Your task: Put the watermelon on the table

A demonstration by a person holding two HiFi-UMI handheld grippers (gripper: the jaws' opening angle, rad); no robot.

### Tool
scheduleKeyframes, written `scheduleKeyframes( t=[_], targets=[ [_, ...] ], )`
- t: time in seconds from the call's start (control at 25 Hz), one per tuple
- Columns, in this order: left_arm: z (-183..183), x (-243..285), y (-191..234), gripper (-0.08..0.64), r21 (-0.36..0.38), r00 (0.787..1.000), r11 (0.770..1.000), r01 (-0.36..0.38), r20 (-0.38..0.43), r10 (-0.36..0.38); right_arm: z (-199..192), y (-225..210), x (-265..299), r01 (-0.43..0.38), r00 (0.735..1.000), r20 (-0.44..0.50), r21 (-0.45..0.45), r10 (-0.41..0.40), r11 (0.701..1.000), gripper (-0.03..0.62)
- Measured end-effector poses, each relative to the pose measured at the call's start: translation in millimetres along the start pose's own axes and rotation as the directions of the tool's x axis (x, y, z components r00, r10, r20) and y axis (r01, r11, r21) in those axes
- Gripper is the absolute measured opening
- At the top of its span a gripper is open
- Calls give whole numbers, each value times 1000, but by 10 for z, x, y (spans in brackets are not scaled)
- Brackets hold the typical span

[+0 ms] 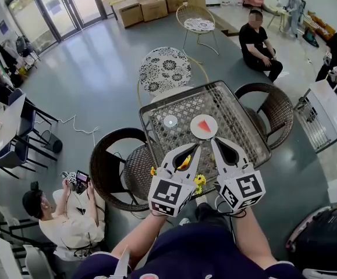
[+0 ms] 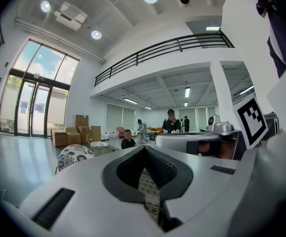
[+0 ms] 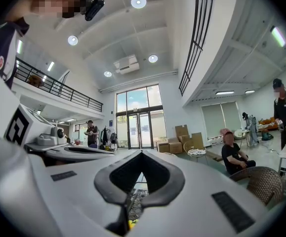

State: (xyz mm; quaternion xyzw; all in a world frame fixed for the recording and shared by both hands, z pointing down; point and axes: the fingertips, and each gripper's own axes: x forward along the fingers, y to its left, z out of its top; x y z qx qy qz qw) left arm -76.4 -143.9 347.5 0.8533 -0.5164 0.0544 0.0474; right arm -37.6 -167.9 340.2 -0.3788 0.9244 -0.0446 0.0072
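Note:
A red watermelon slice [image 1: 205,125] lies on a round white plate [image 1: 196,130] near the middle of the glass-topped lattice table [image 1: 238,127]. Both grippers hover over the table's near edge, side by side and pointing toward the plate. The left gripper [image 1: 198,148] is shut with nothing in it, its tips just short of the plate. The right gripper [image 1: 213,141] is also shut and empty, close to the plate's near rim. In the left gripper view the left gripper [image 2: 143,149] has its jaws meeting; in the right gripper view the right gripper [image 3: 142,154] does too. The watermelon is hidden in both gripper views.
A small clear round dish [image 1: 170,121] sits left of the plate. Yellow flowers [image 1: 199,179] lie at the table's near edge. Dark wicker chairs [image 1: 113,167] [image 1: 276,106] flank the table, and a patterned chair [image 1: 165,68] stands beyond. A seated person [image 1: 63,220] is at lower left.

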Motion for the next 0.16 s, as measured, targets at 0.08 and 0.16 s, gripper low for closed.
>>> scheduleKeyframes(
  t=[0.08,0.16],
  targets=[
    [38,-7,-9,6,-1,1000,1000,3,-1,-3,37,4,-8,0,1000,1,0,0,1000,3],
    [79,-14,-12,6,-2,1000,1000,5,0,-5,73,10,-8,1,1000,1,1,-1,1000,3]
  ],
)
